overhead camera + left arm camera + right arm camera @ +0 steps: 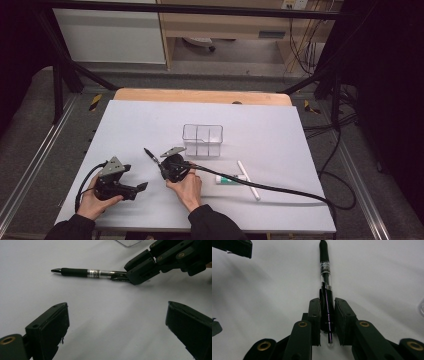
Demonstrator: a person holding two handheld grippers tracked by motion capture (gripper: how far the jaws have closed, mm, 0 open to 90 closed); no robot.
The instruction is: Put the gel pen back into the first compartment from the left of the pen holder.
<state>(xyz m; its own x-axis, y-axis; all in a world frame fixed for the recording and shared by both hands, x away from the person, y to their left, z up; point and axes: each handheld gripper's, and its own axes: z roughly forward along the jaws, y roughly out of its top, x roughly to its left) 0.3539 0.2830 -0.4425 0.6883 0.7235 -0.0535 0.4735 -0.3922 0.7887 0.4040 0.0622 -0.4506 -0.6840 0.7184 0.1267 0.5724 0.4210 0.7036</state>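
Here the pen [325, 277] is clamped at its rear end by the right gripper [327, 315], low over the table [280, 130]; the left gripper [117, 325] is held apart, empty. Transfer to the clear box [202, 140] is judged outstanding.

Open table [150, 120] left of the clear box [202, 140]; tube [231, 178] lies right.

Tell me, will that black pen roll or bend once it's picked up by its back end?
The pen looks stiff, so it probably won't droop. The right gripper clamps its clip end, leaving most of it sticking out, so it may pivot. Its round barrel would likely roll on the smooth table.
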